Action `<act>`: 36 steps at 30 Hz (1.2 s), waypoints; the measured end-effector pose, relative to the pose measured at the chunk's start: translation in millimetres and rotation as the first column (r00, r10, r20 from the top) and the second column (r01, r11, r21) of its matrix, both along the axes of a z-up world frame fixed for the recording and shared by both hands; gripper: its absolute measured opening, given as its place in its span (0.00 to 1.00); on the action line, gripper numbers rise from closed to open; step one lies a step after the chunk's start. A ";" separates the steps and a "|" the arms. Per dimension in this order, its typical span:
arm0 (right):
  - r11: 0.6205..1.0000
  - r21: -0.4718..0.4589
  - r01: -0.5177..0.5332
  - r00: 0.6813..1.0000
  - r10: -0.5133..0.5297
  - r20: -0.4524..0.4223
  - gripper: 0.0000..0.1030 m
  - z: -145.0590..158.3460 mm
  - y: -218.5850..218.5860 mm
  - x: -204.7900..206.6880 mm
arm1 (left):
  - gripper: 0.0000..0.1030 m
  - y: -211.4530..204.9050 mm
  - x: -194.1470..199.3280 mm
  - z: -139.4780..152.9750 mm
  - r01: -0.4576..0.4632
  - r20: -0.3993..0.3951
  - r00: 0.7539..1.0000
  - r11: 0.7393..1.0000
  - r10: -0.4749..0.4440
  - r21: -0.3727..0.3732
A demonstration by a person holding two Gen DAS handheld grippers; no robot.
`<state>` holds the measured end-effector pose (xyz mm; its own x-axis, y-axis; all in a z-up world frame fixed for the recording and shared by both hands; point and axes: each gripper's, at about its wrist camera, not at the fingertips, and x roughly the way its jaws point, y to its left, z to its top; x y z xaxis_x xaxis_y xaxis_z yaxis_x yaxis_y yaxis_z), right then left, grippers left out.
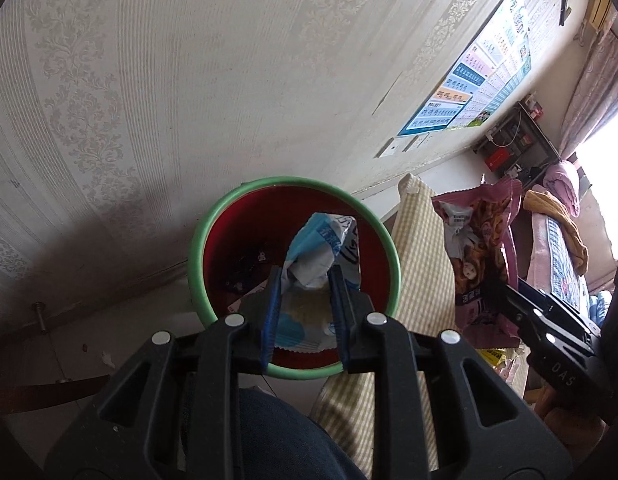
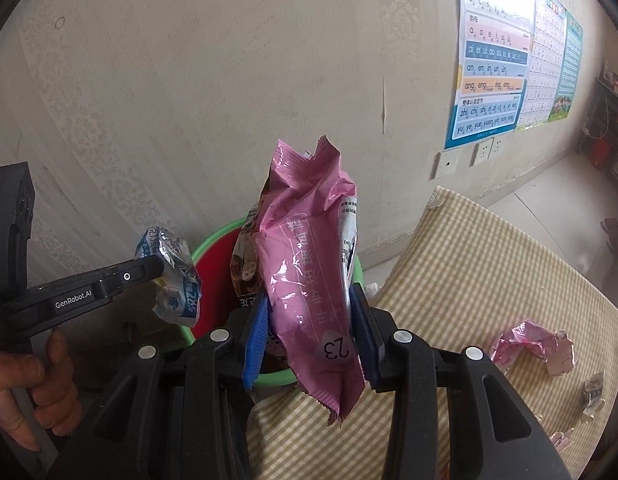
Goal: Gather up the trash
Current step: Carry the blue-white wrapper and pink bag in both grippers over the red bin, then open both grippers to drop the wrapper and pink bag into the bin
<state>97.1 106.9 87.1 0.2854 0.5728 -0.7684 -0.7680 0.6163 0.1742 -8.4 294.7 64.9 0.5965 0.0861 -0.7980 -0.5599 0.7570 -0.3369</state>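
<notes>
blue-white wrapper (image 1: 323, 256): crumpled, pinched, over bin mouth | pink snack bag (image 2: 309, 276): upright, creased, pinched low, at bin's 3 o'clock | bin (image 1: 199, 264): green rim, red inside, upright

Soft daylight from a blown-out window (image 1: 605, 184) at right; sharp centre, fisheye-bent edges with dark corners

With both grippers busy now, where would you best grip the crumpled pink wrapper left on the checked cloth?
Take the crumpled pink wrapper across its raised, bunched middle, coming from above. It lies loose on the checked cloth, and its puffed-up folds give the pads more to pinch than its flat edges would.
</notes>
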 end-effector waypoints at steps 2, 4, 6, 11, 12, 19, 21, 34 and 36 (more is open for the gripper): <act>1.000 -0.013 -0.013 1.000 0.013 -0.007 0.37 -5.8 9.4 -1.2 | 0.22 4.4 1.4 -1.5 -0.008 -0.001 1.000 1.000 0.008 -0.004; 0.999 -0.024 -0.022 1.000 0.022 -0.020 0.37 -11.9 18.1 0.0 | 0.22 9.0 3.5 -2.1 -0.011 0.000 1.000 1.000 0.011 -0.005; 0.999 -0.033 -0.031 0.999 0.030 -0.025 0.37 -17.1 25.3 -0.6 | 0.22 12.5 5.6 -3.1 -0.013 0.000 1.000 1.000 0.013 -0.006; 0.997 -0.054 -0.049 0.998 0.046 -0.045 0.40 -28.8 39.1 2.1 | 0.25 19.9 11.6 -7.4 -0.018 -0.005 1.000 1.000 0.018 -0.010; 0.997 -0.057 -0.050 0.998 0.047 -0.049 0.40 -30.1 41.2 3.6 | 0.34 21.3 12.0 -8.1 -0.024 -0.007 1.000 1.000 0.024 -0.009; 0.996 -0.070 -0.050 0.998 0.047 -0.052 0.59 -35.3 48.4 7.0 | 0.63 30.7 8.1 -14.9 -0.061 -0.015 0.998 0.998 0.060 -0.016; 0.996 -0.071 -0.046 0.998 0.043 -0.051 0.64 -34.9 47.8 6.0 | 0.70 32.8 4.9 -16.5 -0.072 -0.016 0.997 0.997 0.072 -0.020; 0.998 -0.056 0.017 1.000 -0.018 -0.021 0.72 -12.9 6.3 0.6 | 0.85 7.3 5.3 4.3 -0.032 0.013 0.999 0.999 0.032 -0.003; 0.998 -0.053 0.036 0.999 -0.037 -0.019 0.72 -10.0 -5.7 0.4 | 0.85 -1.5 6.8 9.3 -0.016 0.018 1.000 1.000 0.016 0.003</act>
